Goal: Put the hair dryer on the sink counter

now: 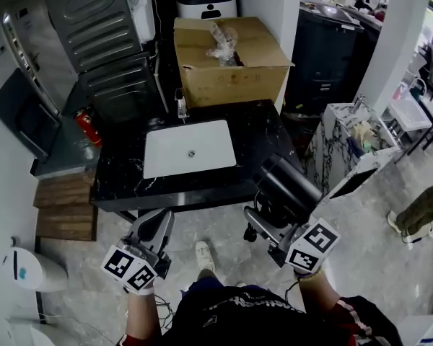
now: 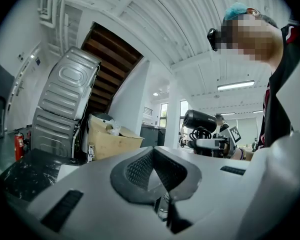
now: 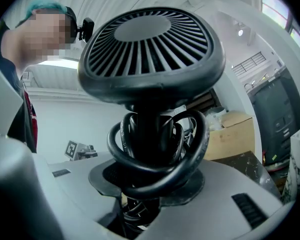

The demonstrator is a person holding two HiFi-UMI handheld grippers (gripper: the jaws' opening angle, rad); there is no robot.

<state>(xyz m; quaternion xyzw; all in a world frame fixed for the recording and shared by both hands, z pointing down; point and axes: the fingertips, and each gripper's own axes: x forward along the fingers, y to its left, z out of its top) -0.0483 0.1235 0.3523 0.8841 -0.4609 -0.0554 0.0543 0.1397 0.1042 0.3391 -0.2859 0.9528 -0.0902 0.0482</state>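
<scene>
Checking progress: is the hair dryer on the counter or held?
Held: the right hand-held gripper clamps the hair dryer by its cord-wrapped handle, off the counter.

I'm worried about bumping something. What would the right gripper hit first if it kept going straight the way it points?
Probably the front edge of the black sink counter. Height is unclear, so the right gripper, holding the hair dryer, might instead pass over it.

txt: none legible | hair dryer [image 2: 202,120] print: too small | marker cubes [image 1: 130,269]: no chars
</scene>
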